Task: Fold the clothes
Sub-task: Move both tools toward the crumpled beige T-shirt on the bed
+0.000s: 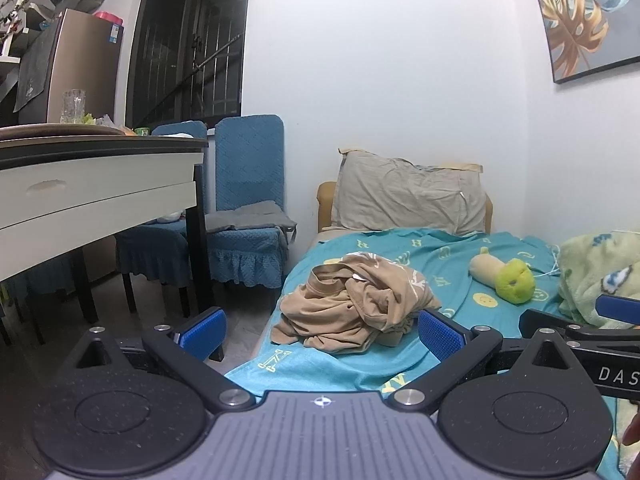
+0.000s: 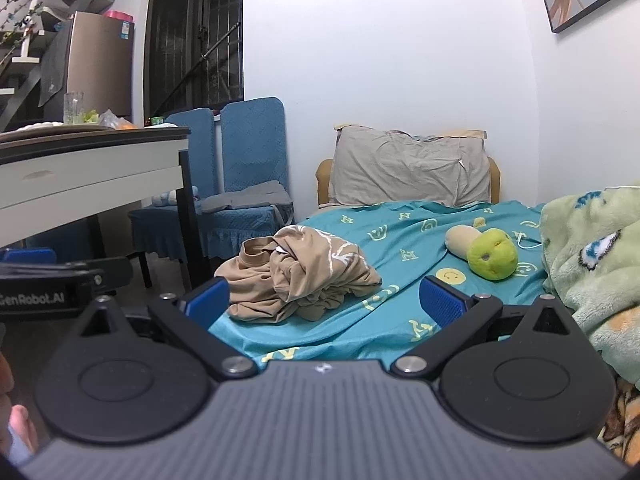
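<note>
Left claw (image 1: 320, 332): spread wide, holding nothing, short of the garment.
Right claw (image 2: 324, 300): spread wide, holding nothing.
Tan shirt (image 1: 352, 304): crumpled in a heap on the teal bedsheet (image 1: 432, 256), near the bed's left edge.
Plush toy (image 1: 506, 274): right of the shirt, apart from it.

One crumpled tan shirt (image 1: 352, 304) beyond the jaws, one grey pillow (image 1: 408, 200), one plush toy (image 1: 504, 276), one fleece blanket (image 1: 596, 276), two blue-covered chairs (image 1: 244, 204).
</note>
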Motion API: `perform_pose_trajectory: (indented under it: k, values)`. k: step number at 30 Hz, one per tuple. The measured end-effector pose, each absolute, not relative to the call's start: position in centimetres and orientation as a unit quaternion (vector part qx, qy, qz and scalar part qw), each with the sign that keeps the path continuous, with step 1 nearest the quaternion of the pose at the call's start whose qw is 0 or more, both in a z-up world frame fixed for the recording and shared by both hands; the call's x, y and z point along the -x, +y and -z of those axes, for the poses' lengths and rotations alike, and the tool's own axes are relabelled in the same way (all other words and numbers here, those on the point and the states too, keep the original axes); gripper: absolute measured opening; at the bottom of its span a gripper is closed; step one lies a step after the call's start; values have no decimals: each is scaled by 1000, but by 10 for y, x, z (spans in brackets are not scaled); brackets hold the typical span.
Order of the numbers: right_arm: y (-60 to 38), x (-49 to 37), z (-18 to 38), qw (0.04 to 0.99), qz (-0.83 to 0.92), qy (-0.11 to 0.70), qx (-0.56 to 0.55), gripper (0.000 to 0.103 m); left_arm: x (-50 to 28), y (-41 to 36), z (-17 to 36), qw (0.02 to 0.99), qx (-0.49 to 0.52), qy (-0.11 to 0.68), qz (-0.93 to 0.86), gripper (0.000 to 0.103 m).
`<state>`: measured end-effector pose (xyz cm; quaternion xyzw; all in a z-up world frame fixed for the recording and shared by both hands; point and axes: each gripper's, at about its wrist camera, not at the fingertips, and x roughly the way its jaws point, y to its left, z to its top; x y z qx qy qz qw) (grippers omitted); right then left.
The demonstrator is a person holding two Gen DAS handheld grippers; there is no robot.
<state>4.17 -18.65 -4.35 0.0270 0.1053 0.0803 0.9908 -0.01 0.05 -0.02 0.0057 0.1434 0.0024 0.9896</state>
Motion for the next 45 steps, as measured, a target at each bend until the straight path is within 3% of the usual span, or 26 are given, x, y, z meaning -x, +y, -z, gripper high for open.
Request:
perform_pose_trajectory:
  k: [19,23,24,25,27,29,45]
  values:
    - [-190,-48,46,989,-59,121,-55,103,1,-5,3,988,-2,154,7,103]
    - [-190,-45,46,990,-63,112,-56,93,1,-5,3,988,-2,151,5,103]
    - [-189,-45,45,991,-63,110,-53,85,1,-5,3,988,-2,152,5,103]
    - [-189,-44,45,991,-60,108,-51,67,0,-4,3,988,-1,152,4,103]
    - [-189,-44,45,991,-60,108,-51,59,-1,-4,4,988,0,152,5,103]
    - [-190,-44,44,991,-65,107,-54,39,2,-4,3,989,2,150,6,103]
    - [-190,-53,43,985,-70,125,-93,39,2,-5,7,989,0,149,11,103]
